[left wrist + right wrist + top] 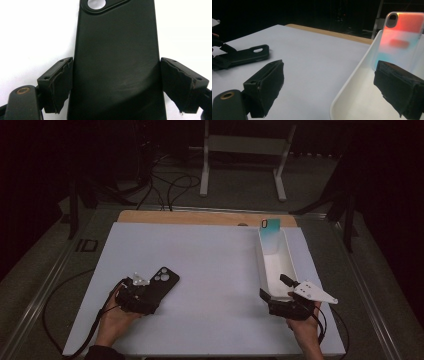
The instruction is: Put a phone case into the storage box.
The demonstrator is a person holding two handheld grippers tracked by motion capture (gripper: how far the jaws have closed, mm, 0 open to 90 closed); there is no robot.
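White tray (290,262): long, open-topped, at the right of the table, long axis running away from the person; holds one translucent phone case (270,234), teal in the high view and orange-to-teal in the right gripper view, leaning upright against the far end wall, camera cutout uppermost. White table top (210,270): backed by a wooden edge (200,217); dark room beyond, cables and a white stand (245,155) on the floor. Black phone case (161,285): left of centre on the table, long axis aimed up-right, camera cutout at the far end. Left gripper (137,296): jaws partly open, flanking the case's near end, contact uncertain. Right gripper (280,292): jaws wide apart, straddling the tray's near-left wall, holding nothing.
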